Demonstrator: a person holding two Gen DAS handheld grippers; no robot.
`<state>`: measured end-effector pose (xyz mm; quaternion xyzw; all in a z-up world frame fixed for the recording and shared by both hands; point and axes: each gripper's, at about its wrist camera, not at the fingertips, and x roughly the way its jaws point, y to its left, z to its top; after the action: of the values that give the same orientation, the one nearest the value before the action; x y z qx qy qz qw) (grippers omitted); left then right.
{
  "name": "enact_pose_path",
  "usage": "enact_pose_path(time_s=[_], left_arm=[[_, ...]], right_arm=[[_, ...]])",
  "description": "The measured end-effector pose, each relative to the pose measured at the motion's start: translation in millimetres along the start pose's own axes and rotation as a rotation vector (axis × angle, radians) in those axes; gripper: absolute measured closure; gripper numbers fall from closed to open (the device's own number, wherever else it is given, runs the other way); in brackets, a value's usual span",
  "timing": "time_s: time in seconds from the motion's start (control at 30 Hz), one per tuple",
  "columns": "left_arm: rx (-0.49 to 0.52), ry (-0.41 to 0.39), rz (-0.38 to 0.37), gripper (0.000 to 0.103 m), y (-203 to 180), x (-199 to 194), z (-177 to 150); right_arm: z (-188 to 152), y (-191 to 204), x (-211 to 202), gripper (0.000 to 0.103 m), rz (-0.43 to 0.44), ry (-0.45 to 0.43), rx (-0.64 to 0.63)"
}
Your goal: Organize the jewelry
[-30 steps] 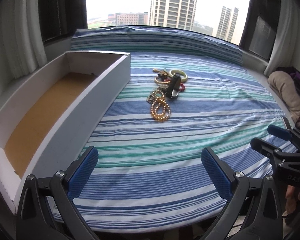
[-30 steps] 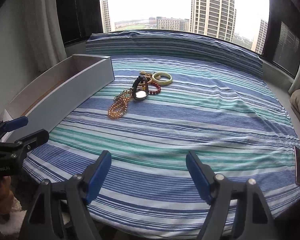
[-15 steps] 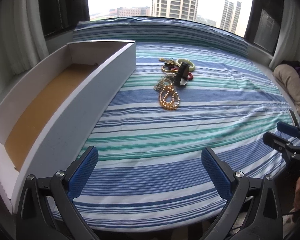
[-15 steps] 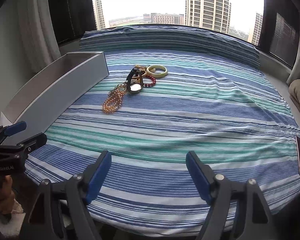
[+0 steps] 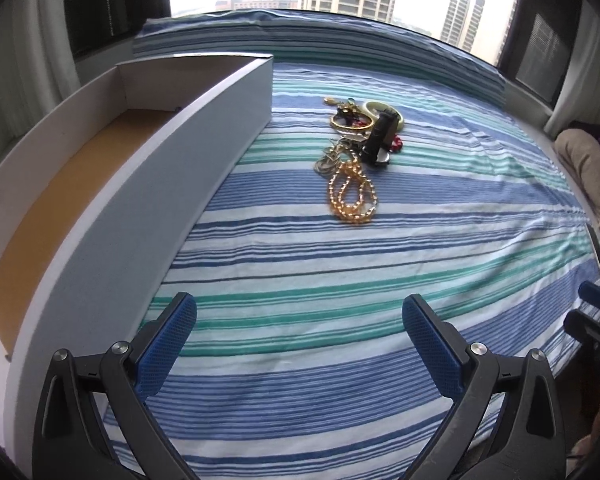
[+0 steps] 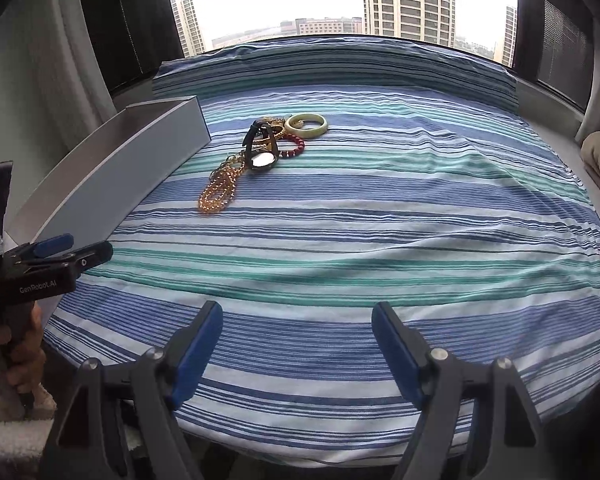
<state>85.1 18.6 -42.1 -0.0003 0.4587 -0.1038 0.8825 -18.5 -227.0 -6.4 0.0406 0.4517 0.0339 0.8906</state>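
The left gripper hovers above the near edge of the striped bedsheet, jaws spread wide with nothing between the blue pads. The right gripper stands the same way — released, empty, low over the near part of the sheet.

The jewelry lies in one cluster well ahead of both grippers, toward the far middle of the sheet:
- gold bead necklace, nearest item, coiled in loops;
- thin pale chain, touching the far-left end of the beads;
- black-strapped watch, face toward the near side, strap arched up;
- red bead bracelet, just right of the watch;
- pale green bangle, at the far right of the cluster;
- gold bangle, behind the watch.

The open white box with a brown floor lies along the left side of the sheet — just beside the cluster, not touching it.
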Motion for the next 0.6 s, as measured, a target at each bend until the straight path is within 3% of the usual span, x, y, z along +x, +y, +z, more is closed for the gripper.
enact_pose_path(time_s=[0.07,0.13,0.2,0.4,0.47,0.5,0.53,0.6], left_arm=[[0.015,0.017,-0.055,0.002,-10.5,21.5,16.7],[0.032,0.024,-0.060,0.013,-22.0,44.9,33.4],[0.048,0.035,-0.043,0.019,-33.6,70.4,49.4],[0.090,0.070,0.053,0.021,-60.9,136.4,74.9],[0.073,0.039,0.056,0.036,-60.9,138.7,75.6],[0.073,0.027,0.051,0.063,-60.4,135.8,74.9],[0.077,0.029,0.034,0.080,-59.3,132.7,74.2],[0.065,0.044,-0.023,0.085,-52.4,123.4,67.9]], right_arm=[[0.5,0.4,-0.7,0.024,0.002,-0.004,-0.001],[0.2,-0.2,-2.7,0.024,0.005,-0.011,0.000],[-1.3,-2.3,-5.3,0.025,0.005,-0.015,0.005],[-10.0,-11.1,-6.2,0.024,0.004,-0.001,0.031],[-13.7,-13.7,-6.4,0.024,0.005,0.002,0.039],[-15.6,-15.4,-7.0,0.025,0.006,0.003,0.042],[-16.9,-17.1,-6.4,0.025,0.006,0.005,0.045],[-18.4,-21.4,-4.5,0.024,0.006,0.008,0.055]])
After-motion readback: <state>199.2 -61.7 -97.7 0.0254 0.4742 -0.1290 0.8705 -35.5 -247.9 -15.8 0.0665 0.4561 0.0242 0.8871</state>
